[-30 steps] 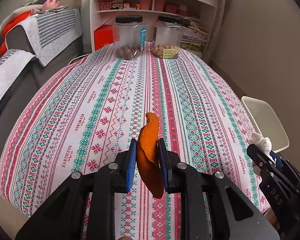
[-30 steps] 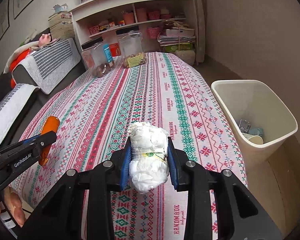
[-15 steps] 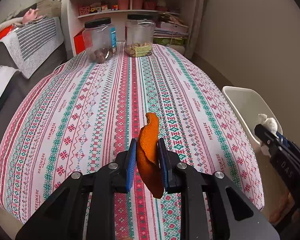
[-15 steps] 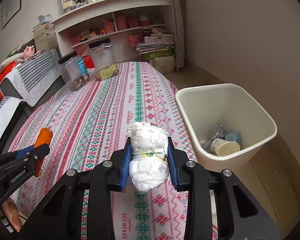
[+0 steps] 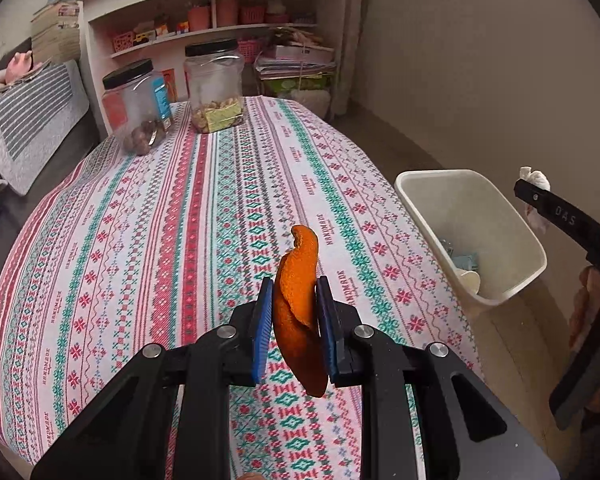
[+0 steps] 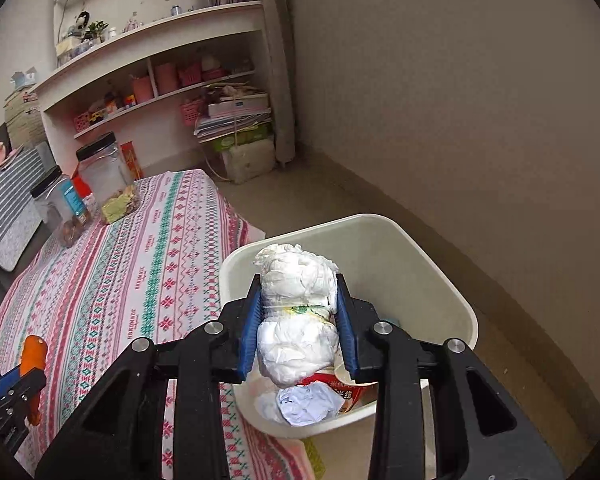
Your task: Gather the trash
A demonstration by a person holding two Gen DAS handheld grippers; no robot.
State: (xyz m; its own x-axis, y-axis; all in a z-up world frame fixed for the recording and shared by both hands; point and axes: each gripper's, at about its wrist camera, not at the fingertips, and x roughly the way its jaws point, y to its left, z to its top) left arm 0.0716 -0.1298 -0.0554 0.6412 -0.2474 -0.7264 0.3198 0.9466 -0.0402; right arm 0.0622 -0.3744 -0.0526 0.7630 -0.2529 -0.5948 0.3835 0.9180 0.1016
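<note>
The peel (image 5: 296,300) is orange. The wad (image 6: 296,316) is white with a green and yellow band. The bin (image 6: 432,280) is cream. The surface (image 5: 172,232) has red, green and white stripes. The fingers (image 5: 260,332) have blue pads.

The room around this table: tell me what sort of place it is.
Most likely a lived-in home sitting room. A white shelf unit holds books, small baskets and toys, a sofa with a striped throw stands beside the table, and a patterned tablecloth carries two snack jars.
</note>
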